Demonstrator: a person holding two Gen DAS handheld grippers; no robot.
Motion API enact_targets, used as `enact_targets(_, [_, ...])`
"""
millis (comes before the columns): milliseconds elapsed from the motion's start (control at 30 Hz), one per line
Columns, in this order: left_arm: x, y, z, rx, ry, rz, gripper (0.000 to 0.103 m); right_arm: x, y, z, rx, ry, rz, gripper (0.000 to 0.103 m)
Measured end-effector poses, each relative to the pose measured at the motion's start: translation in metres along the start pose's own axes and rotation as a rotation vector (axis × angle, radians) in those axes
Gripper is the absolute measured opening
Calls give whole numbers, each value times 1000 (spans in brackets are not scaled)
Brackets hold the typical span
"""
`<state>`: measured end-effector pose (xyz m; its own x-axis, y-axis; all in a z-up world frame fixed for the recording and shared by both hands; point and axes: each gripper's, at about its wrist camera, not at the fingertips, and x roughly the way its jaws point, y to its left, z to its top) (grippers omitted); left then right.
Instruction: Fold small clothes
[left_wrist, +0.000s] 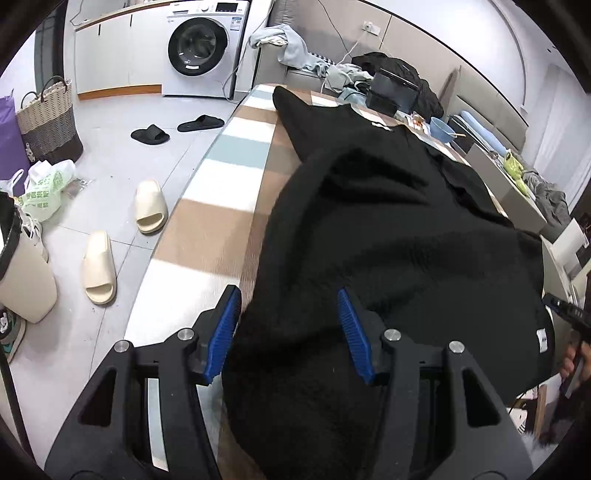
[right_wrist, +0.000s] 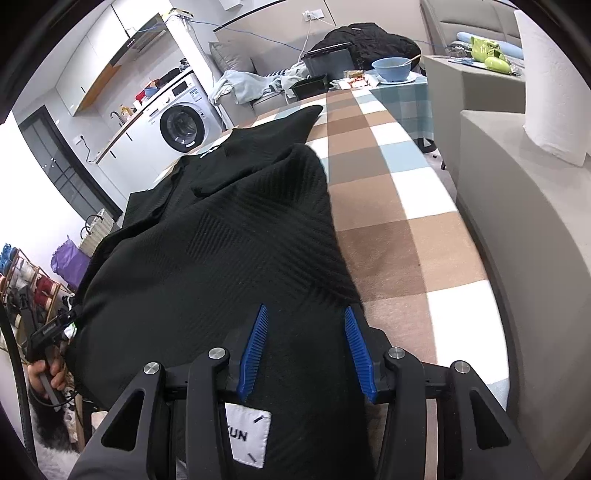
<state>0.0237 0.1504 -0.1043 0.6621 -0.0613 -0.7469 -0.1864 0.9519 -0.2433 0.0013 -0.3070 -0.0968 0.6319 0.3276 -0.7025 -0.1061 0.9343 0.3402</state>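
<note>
slippage is the main worry here. black garment (left_wrist: 388, 229) fills the centre and lower half of both wrist views, draped over the checked tablecloth (left_wrist: 207, 229) with its hem end bunched up toward the cameras. the left gripper (left_wrist: 288, 332), low in the left wrist view, has cloth lying between its blue pads (left_wrist: 225, 332), but the pads stand a little off the fabric, so it reads as open around the cloth and not pinching it. the right gripper (right_wrist: 306, 350), low in the right wrist view, looks closed on the hem, with the white label (right_wrist: 247, 432) hanging just below it, though how firmly cannot be told. if only one side truly holds, a lift would likely drag the knit askew and leave a crooked fold. the fabric looks thick and heavy, so a shallow pinch may let it slide out. near the top right of the left view, a blue bowl (left_wrist: 445, 130) sits close to the garment's far end, and a hard pull on the cloth could shift the tablecloth under it.
</note>
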Motion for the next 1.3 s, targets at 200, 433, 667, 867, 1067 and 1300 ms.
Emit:
enact_targets(200, [0, 0, -7, -10, -8, -12, 51, 11, -2, 20, -4, -26, -27, 45])
enact_targets(433, [-4, 2, -9, -8, -8, -1, 51, 23, 25, 16, -135, 88, 73, 5])
enact_targets(667, [-4, 6, -6, -9, -2, 1, 51, -12, 2, -2, -77, 111, 14, 9])
enact_targets(867, [-8, 7, -8, 9, 10, -12, 51, -13, -14, -12, -16, 69, 106, 44])
enact_targets(1067, [-10, 1, -14, 67, 16, -16, 47, -11, 0, -22, -99, 50, 154, 45])
enact_targets(1300, [-25, -1, -9, 73, -69, -38, 4, -7, 16, -17, -141, -20, 160, 6])
